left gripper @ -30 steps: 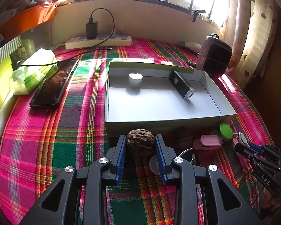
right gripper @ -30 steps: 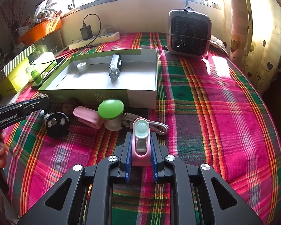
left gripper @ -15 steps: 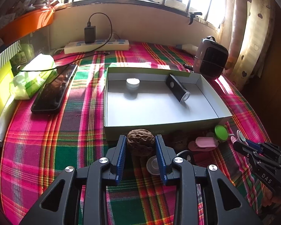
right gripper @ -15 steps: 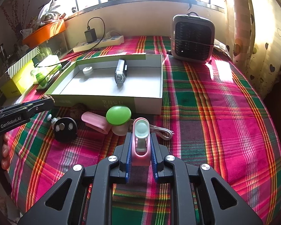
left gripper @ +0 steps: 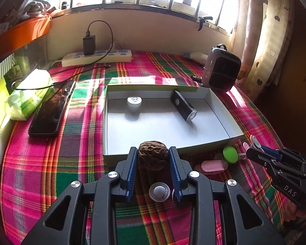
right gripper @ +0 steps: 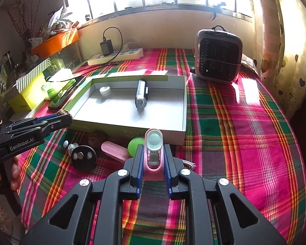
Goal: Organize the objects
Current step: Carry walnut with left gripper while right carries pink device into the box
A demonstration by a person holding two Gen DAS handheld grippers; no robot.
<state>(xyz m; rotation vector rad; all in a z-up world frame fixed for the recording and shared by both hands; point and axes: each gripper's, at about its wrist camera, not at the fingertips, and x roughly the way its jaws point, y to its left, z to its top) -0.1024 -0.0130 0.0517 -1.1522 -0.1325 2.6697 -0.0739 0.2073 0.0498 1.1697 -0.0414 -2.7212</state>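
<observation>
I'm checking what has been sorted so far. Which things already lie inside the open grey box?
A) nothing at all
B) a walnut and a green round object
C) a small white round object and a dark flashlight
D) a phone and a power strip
C: on the floor of the grey box lie only the small white round object and the dark flashlight.

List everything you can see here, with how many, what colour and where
box: 1, grey inside, centre of cloth
white disc: 1, white, in box
flashlight: 1, black, in box
phone: 1, black, left of box
power strip: 1, white, by wall
fan: 1, grey, right of box
green cap: 1, before box
walnut: 1, brown, in left gripper
pink clip: 1, in right gripper
</observation>
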